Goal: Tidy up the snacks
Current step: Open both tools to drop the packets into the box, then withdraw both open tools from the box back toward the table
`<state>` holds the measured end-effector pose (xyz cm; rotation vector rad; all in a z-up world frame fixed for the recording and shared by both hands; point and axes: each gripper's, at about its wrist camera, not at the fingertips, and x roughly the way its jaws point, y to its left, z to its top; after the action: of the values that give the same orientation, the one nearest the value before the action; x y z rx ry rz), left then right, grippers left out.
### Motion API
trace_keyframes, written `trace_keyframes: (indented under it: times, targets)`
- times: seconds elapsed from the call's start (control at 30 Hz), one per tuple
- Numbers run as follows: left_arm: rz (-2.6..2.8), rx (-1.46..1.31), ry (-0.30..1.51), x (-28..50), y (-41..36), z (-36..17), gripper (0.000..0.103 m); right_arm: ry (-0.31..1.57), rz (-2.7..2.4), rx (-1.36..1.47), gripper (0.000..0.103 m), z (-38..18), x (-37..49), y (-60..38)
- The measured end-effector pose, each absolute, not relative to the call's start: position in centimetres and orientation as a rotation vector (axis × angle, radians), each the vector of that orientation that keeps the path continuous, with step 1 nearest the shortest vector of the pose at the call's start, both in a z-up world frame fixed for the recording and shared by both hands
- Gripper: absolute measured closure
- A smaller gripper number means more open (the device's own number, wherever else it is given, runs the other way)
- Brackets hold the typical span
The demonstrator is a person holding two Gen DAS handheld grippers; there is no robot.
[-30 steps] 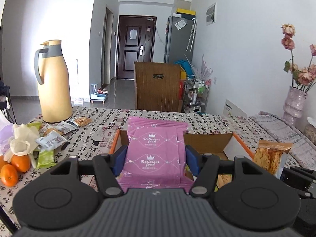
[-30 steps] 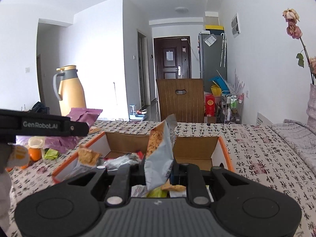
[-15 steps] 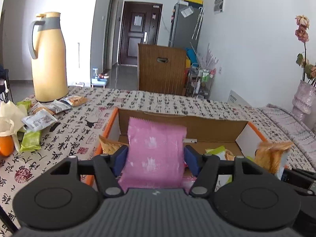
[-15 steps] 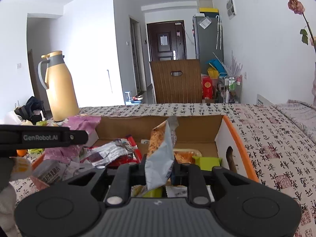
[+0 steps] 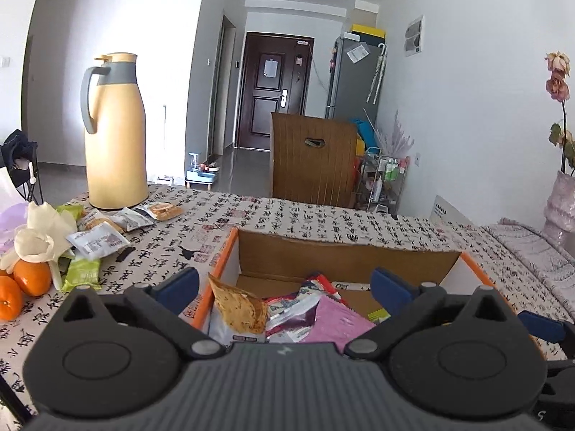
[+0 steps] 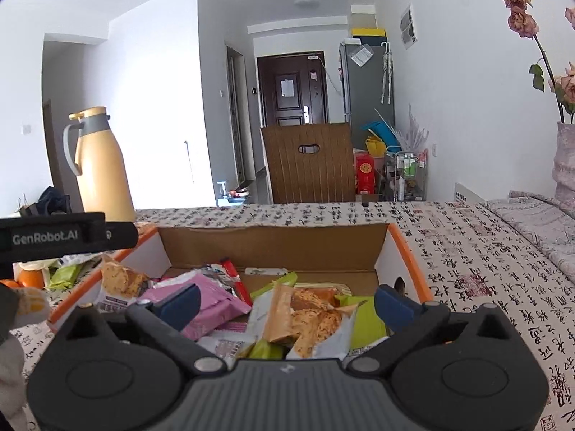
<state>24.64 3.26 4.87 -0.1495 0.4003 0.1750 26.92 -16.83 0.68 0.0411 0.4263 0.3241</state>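
Both tongs are springing wide: the left tongs (image 5: pixel 284 285) have dropped the pink packet (image 5: pixel 334 323) into the box (image 5: pixel 345 251), the right tongs (image 6: pixel 285 300) the cracker packet (image 6: pixel 309 319); loose snacks (image 5: pixel 97 240) wait far left on the worktop (image 5: pixel 323 219).

Left tongs (image 5: pixel 284 287) opening, wide apart above the cardboard box (image 5: pixel 345 255), nothing pressed between the pads. Pink packet (image 5: pixel 337 323) lies loose in the box beside a cracker packet (image 5: pixel 239 305). More snack packets (image 5: pixel 97 240) and oranges (image 5: pixel 30 280) on worktop (image 5: pixel 323 219) near yellow jug (image 5: pixel 115 133)
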Motion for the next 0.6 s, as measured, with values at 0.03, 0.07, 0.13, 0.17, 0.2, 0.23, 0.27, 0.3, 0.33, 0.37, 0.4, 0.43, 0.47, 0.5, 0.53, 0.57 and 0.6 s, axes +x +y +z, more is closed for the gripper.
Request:
trace_keyframes:
  times: [0.03, 0.07, 0.13, 0.17, 0.2, 0.23, 0.27, 0.3, 0.33, 0.37, 0.4, 0.43, 0.47, 0.5, 0.53, 0.57, 0.6]
  targets:
    - [0.172, -0.152, 0.398, 24.4, 3.3, 5.3, 0.0, 0.423, 0.321, 0.036, 0.0, 1.0, 26.7, -16.7]
    - [0.169, -0.158, 0.393, 24.0, 3.4, 5.8, 0.0, 0.42, 0.317, 0.03, 0.0, 1.2, 26.6, -16.7]
    - [0.165, -0.165, 0.387, 23.3, 3.7, 6.6, 0.0, 0.416, 0.308, 0.02, 0.0, 1.8, 25.9, -16.5]
    - [0.169, -0.168, 0.382, 23.0, 3.8, 7.0, 0.0, 0.417, 0.307, 0.022, 0.0, 2.1, 25.6, -16.5]
    - [0.172, -0.173, 0.377, 22.6, 4.0, 7.4, 0.0, 0.417, 0.308, 0.025, 0.0, 2.4, 25.2, -16.5]
    - [0.17, -0.178, 0.373, 22.1, 4.2, 7.8, 0.0, 0.415, 0.308, 0.025, 0.0, 2.6, 24.7, -16.5]
    - [0.167, -0.178, 0.37, 21.7, 4.3, 8.1, 0.0, 0.413, 0.307, 0.023, 0.0, 2.8, 24.3, -16.4]
    - [0.165, -0.173, 0.368, 21.2, 4.4, 8.2, 0.0, 0.412, 0.307, 0.018, 0.0, 3.0, 23.7, -16.3]
    - [0.163, -0.164, 0.368, 20.7, 4.5, 8.3, 0.0, 0.412, 0.309, 0.015, 0.0, 3.1, 23.3, -16.2]
    - [0.16, -0.156, 0.37, 20.2, 4.6, 8.3, 0.0, 0.413, 0.313, 0.011, 0.0, 3.2, 22.7, -16.0]
    - [0.156, -0.151, 0.372, 19.7, 4.7, 8.2, 0.0, 0.415, 0.318, 0.005, 0.0, 3.2, 22.3, -15.8]
    - [0.152, -0.147, 0.377, 19.2, 4.9, 8.1, 0.0, 0.42, 0.322, -0.001, 0.0, 3.2, 21.8, -15.6]
    - [0.15, -0.145, 0.383, 18.8, 5.0, 7.9, 0.0, 0.426, 0.326, -0.006, 0.0, 3.1, 21.5, -15.4]
    - [0.15, -0.143, 0.389, 18.4, 5.2, 7.7, 0.0, 0.433, 0.329, -0.01, 0.0, 2.9, 21.1, -15.1]
    - [0.152, -0.141, 0.396, 18.0, 5.5, 7.4, 0.0, 0.443, 0.332, -0.012, 0.0, 2.8, 20.8, -14.9]
    - [0.155, -0.139, 0.406, 17.6, 5.7, 7.0, 0.0, 0.453, 0.337, -0.015, 0.0, 2.6, 20.5, -14.6]
    - [0.156, -0.138, 0.416, 17.2, 6.0, 6.7, 0.0, 0.463, 0.34, -0.018, 0.0, 2.4, 20.2, -14.3]
